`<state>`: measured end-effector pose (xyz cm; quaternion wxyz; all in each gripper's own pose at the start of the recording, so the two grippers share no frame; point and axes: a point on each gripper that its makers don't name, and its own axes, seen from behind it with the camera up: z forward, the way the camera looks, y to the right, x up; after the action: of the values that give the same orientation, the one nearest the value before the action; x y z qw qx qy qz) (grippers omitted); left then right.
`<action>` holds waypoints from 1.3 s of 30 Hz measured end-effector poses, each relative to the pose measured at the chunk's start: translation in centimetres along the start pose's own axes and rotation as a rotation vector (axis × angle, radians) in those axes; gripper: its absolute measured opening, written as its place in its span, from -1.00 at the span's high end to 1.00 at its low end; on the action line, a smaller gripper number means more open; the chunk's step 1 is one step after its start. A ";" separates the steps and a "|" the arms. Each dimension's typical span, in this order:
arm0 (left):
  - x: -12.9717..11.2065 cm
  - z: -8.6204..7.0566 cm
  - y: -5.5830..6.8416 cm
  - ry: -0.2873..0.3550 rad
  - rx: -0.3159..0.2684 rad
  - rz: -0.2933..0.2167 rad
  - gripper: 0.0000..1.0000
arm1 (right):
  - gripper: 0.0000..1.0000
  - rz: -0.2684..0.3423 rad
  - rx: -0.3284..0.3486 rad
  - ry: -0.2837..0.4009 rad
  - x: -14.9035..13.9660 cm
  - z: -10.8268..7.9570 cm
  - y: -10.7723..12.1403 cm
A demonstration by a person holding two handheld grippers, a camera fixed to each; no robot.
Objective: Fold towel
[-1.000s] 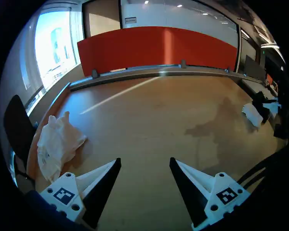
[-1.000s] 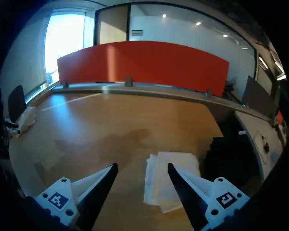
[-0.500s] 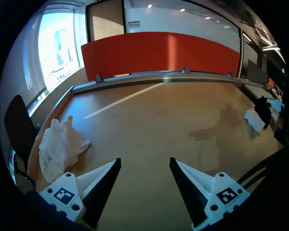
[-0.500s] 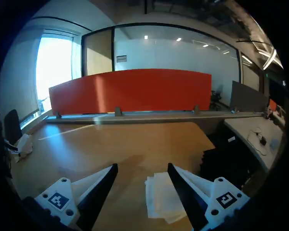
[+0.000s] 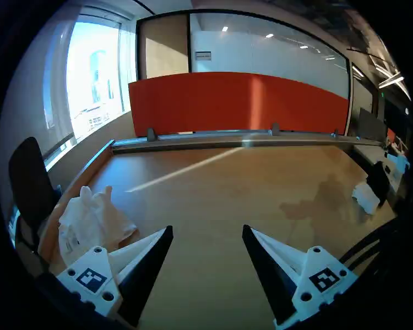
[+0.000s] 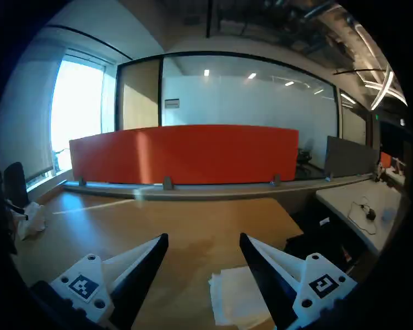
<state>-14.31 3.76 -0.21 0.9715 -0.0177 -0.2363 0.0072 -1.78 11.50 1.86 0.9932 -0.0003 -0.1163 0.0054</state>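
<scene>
Pale wooden tabletop (image 5: 223,187) runs broad and bare ahead of my left hand-held gripper (image 5: 206,228), up to a long orange partition panel (image 5: 234,102) along its far edge. The gripper's white fingers stand wide apart with nothing between them. Just left of the left finger lies a crumpled white towel (image 5: 91,220), close to the tabletop's left edge; its near part is hidden behind that finger. Beyond it a black chair back (image 5: 27,176) stands off the edge, under a bright window (image 5: 93,82). Far to the right, near the right edge, I see a small white cloth (image 5: 366,197) with a dark shape (image 5: 378,179) against it; what that shape is, I cannot tell.

My right hand-held gripper (image 6: 202,236) is likewise spread wide and holds nothing. A folded white towel stack (image 6: 237,294) lies low between its fingers, nearer the right one, which covers the stack's right side; the near end is cut off at the bottom. The tabletop's right edge runs just past the stack, with dark clutter (image 6: 322,242) beyond it that I cannot make out. Farther right is a white desk (image 6: 360,201). Open wood stretches ahead and to the left.
</scene>
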 end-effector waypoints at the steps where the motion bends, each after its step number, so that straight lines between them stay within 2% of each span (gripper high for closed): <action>1: 0.6 0.0 -0.1 0.017 0.003 -0.005 -0.87 | -1.00 0.000 -0.004 0.018 0.7 -0.1 -0.1; 8: 5.0 -0.2 -1.1 0.153 0.020 -0.025 -0.87 | -1.00 -0.002 -0.013 0.122 4.4 -0.8 -0.9; 14: 7.7 -0.5 -1.3 0.246 0.014 -0.059 -0.87 | -1.00 -0.015 -0.004 0.142 5.5 -0.9 -2.0; 23: 9.5 -1.0 -1.9 0.301 0.022 -0.064 -0.87 | -1.00 -0.046 0.003 0.178 7.4 -1.0 -4.7; 32: 10.8 -1.3 -2.3 0.332 0.018 -0.077 -0.87 | -1.00 -0.068 0.031 0.205 8.9 -1.1 -9.4; 39: 11.3 -1.8 -2.1 0.351 0.011 -0.088 -0.87 | -1.00 -0.053 0.030 0.201 9.0 -1.3 -12.4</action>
<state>-3.42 1.81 3.48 0.9973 -0.0028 -0.0637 -0.0373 7.42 -0.77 2.71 0.9995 0.0172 -0.0158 -0.0194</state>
